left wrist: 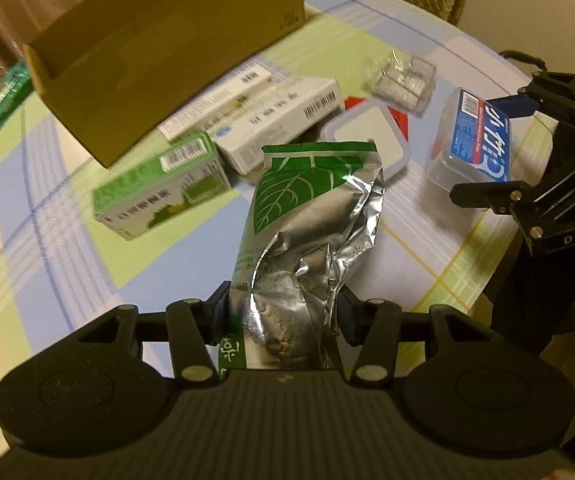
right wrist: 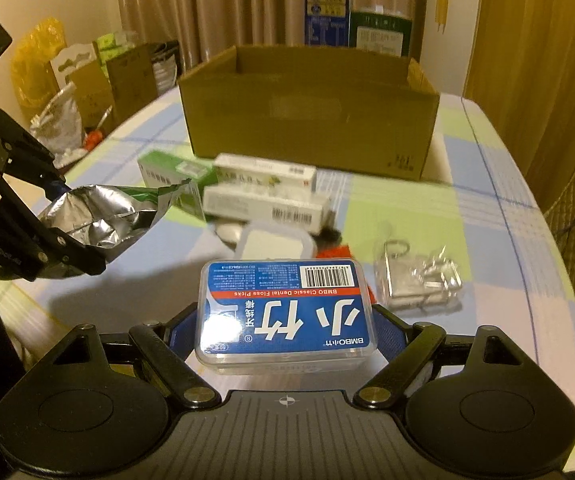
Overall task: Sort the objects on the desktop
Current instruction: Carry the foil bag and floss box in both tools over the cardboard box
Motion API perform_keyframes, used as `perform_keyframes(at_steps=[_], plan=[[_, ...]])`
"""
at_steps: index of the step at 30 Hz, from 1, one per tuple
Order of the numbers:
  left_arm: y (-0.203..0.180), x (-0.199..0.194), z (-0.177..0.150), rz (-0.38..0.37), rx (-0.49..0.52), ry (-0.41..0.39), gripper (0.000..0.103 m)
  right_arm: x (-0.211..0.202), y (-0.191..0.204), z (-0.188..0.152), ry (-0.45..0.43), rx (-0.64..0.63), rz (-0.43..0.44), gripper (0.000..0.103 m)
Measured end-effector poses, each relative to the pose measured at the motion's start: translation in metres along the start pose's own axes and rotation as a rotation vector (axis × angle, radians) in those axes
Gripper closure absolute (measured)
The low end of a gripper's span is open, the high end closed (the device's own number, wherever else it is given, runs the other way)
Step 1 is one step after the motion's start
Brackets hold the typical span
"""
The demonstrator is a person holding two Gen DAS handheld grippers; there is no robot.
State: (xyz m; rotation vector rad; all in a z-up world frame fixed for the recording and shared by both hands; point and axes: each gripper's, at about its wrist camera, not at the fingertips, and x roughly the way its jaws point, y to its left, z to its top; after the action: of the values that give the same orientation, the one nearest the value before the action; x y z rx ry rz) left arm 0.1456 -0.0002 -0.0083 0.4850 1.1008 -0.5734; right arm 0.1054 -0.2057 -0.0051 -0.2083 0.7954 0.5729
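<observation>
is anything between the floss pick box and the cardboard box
The floss pick box is held off the table by the right gripper. Two white cartons lie low between it and the cardboard box; nothing stands higher.

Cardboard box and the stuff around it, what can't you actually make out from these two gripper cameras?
- Inside of the cardboard box: right wrist view, hidden by its front wall; left wrist view, cut off at the top edge.
- Print on the white cartons: both views, blurred.
- Red thing: mostly hidden behind the square white lid and the dental floss box.
</observation>
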Motion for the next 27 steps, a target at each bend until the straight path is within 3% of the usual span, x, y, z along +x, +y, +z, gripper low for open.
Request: perform_keyframes(at_steps=[16,27], plan=[[0.008,-0.052,0.039,0.044,-0.095,-0.066,0.056,-0.024,-0.023,0.067,-0.067,0.004,-0.010,0.019],[0.055,-0.058,0.103,0.023,-0.236,-0.100,0.056,-0.007,-0.049,0.148,-0.110,-0.019,-0.022,0.019]])
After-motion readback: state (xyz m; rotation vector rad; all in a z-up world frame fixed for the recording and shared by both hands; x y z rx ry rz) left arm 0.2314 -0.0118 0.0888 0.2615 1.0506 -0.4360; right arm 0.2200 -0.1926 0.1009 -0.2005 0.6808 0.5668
